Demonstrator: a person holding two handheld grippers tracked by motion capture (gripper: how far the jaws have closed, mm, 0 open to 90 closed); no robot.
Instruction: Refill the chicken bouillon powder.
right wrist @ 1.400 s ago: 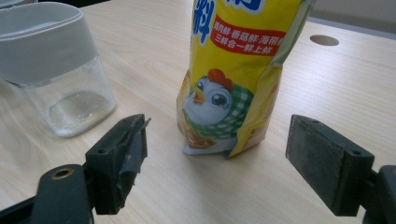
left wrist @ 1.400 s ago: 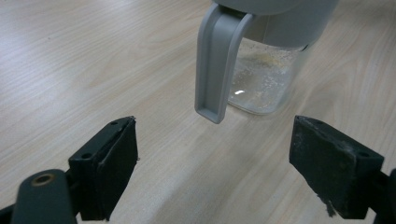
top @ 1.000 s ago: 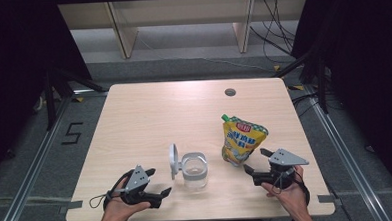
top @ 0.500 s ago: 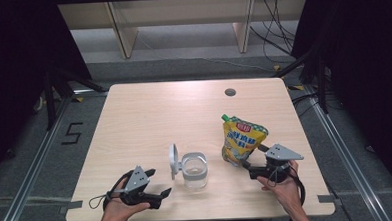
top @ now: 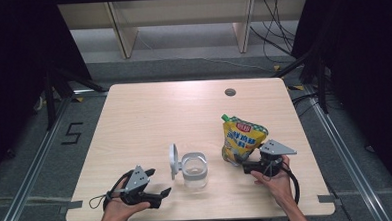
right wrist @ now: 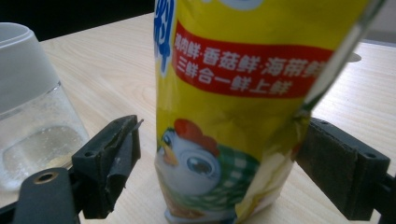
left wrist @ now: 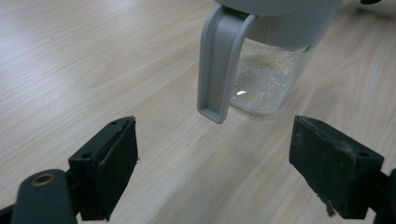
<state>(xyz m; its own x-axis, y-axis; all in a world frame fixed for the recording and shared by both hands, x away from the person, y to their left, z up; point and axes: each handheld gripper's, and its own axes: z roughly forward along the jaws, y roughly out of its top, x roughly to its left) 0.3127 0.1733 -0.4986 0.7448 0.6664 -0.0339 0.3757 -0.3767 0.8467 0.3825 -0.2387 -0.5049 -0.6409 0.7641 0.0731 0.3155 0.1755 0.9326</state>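
At the near right of the counter (top: 149,112), the right gripper (top: 250,165) has its jaws spread on either side of the yellow pouch (top: 241,139), which stands upright just right of the clear jar (top: 193,170); one jaw seems to touch the pouch's edge, but nothing is clamped. The step looks like the approach to a grasp, and the next move likely calls for closing squarely on the pouch's lower body. The left gripper (top: 157,194) rests near the jar, jaws wide apart and empty, the jar's grey lid (top: 173,160) flipped up. The counter is pale wood with a cable hole (top: 230,92); beyond it lie grey floor, shelving and dark surroundings.
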